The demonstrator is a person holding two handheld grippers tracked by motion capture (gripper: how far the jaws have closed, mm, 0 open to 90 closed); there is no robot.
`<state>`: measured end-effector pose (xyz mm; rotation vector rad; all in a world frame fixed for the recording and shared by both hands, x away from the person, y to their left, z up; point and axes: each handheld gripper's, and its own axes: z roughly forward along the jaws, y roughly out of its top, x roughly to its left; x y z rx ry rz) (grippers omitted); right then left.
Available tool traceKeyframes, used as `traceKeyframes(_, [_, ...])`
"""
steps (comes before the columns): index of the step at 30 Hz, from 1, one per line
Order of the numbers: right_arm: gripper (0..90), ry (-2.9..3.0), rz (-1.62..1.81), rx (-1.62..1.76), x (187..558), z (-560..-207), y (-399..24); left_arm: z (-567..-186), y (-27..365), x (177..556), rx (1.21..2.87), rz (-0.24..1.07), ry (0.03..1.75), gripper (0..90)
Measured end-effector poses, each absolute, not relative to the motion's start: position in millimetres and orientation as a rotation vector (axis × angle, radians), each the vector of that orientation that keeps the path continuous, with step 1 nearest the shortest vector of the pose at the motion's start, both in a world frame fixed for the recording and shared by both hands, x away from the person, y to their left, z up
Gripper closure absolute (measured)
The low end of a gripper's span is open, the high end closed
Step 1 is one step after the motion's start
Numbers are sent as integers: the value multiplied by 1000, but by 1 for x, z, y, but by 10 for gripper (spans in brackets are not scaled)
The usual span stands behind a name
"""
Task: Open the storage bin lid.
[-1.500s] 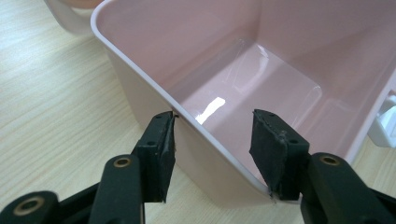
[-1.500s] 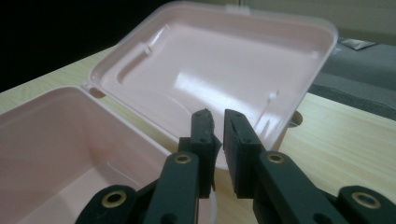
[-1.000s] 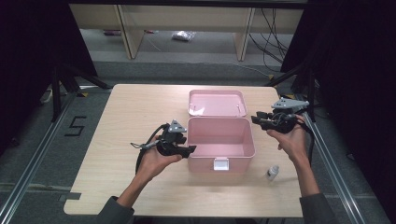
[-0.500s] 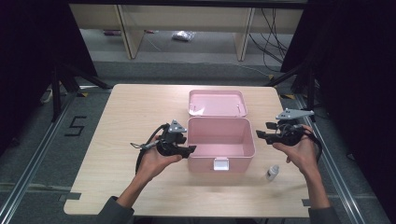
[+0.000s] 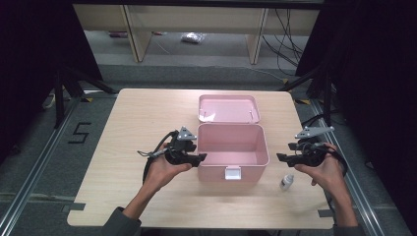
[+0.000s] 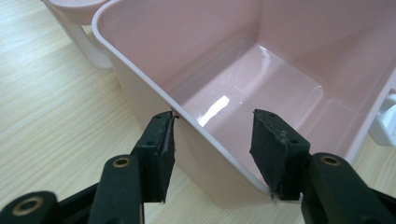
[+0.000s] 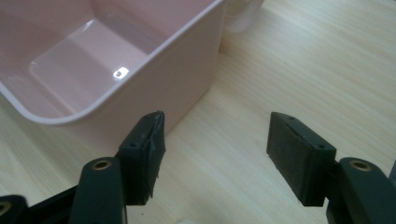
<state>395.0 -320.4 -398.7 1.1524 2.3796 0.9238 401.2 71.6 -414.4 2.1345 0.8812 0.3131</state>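
I see the pink box [image 5: 232, 151] in the middle of the table [image 5: 118, 128], its lid [image 5: 227, 108] folded back. My left gripper [image 5: 199, 158] has its jaws apart over the box's left wall, not squeezing it. My right gripper [image 5: 281, 157] has just been opening with nothing between its jaws, right of the box, near a small white bottle [image 5: 286, 182].

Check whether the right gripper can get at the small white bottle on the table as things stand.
Probably yes. The right gripper hovers with its jaws open just above the small white bottle, which lies on bare table beside the pink box; nothing lies between them.
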Motion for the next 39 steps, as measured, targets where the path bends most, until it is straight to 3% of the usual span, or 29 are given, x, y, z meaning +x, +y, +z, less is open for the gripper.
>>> traceKeyframes(13, [303,2519,754,1205,378,-407,-318,-414,71,401,2134,314,879,491])
traceKeyframes(39, [310,2625,562,1282,371,-425,-321,-415,72,402,2127,297,879,484])
